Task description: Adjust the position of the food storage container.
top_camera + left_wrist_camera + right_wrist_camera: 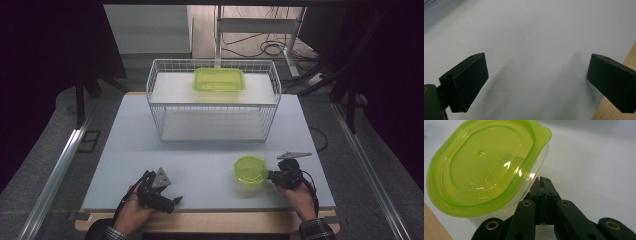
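1. Your left gripper [165, 200] rests low near the front left of the surface [200, 150], and in the left gripper view its fingers [466, 82] stand wide apart with nothing but bare surface between them. It looks idle for now.

2. The wire basket [214, 100] stands at the back middle of the surface. A rectangular green-lidded container [219, 80] lies on its upper level; the lower level looks bare.

3. The round container with the green lid [250, 170] sits at the front, right of centre and well apart from the basket. In the right gripper view it [484, 167] appears tilted, its clear wall just in front of your fingers.

4. Your right gripper [272, 176] is at the container's right edge. Its fingers [544, 192] are pressed together. They seem to pinch the container's rim or wall, though the exact contact point is hidden behind the lid's edge.

5. My reading of the step: you have the round container gripped by its edge and are starting to carry it, most likely toward the basket.

6. The next move calls for a steady lift high enough to clear the basket's wire wall. An edge pinch leaves the container free to swing, so keep the wrist level and go slowly.

7. Choose a bare spot beside the rectangular container, or the lower level, before lowering and letting go.
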Action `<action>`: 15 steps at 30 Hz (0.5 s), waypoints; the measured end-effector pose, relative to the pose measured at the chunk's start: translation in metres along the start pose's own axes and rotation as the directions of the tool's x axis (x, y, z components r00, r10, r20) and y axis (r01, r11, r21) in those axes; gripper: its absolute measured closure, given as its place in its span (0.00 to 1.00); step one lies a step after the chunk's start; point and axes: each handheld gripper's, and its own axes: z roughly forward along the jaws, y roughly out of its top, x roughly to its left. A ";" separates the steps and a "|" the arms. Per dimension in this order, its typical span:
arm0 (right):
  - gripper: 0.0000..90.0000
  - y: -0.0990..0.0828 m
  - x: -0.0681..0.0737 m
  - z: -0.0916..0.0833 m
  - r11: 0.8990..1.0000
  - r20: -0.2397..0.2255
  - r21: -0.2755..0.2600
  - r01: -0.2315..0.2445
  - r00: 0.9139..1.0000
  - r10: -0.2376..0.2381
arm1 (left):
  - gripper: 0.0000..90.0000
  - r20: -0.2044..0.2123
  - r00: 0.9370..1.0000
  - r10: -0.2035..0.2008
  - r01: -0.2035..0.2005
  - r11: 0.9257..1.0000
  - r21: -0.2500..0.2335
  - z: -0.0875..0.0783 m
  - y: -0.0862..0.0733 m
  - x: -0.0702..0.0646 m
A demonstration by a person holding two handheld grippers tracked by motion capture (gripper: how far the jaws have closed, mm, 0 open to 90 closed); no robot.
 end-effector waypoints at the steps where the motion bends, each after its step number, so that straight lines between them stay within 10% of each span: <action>1: 0.98 0.001 0.002 0.002 1.000 -0.008 0.000 0.001 1.000 -0.001 | 0.04 0.000 1.000 0.000 0.000 1.000 0.000 0.000 0.000 0.000; 15: 0.98 0.016 0.036 0.033 0.999 -0.114 0.029 0.043 0.993 -0.040 | 0.04 0.001 1.000 0.000 0.000 1.000 0.004 0.000 0.000 0.000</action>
